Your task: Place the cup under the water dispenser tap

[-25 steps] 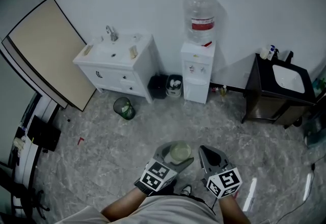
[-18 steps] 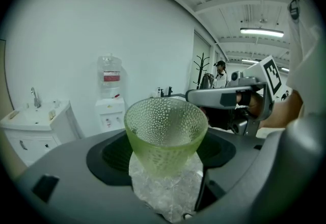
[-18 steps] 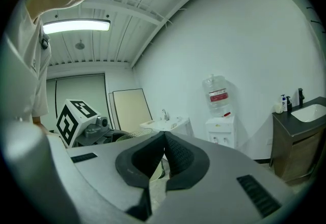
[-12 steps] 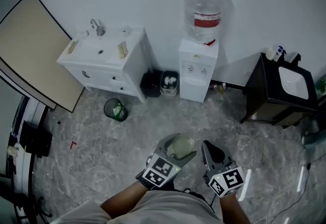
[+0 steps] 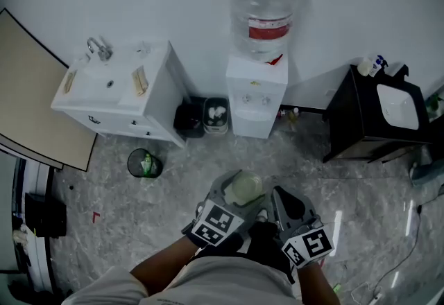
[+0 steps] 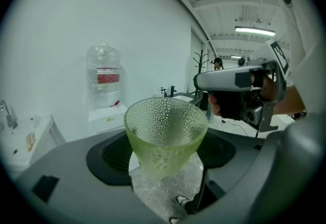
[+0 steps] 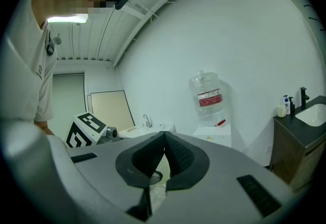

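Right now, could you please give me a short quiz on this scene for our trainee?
1. True or false: the left tongs grip the green cup.
2. In the head view, on which side of the water dispenser does the dark vanity stand? A: left. B: right. C: in front.
3. Fill in: the right tongs are empty and ____.

Key: 1 true; 2 B; 3 shut.

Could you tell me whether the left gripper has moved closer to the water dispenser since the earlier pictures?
Yes: the left gripper, holding the green cup, is nearer the water dispenser, with less floor between them.
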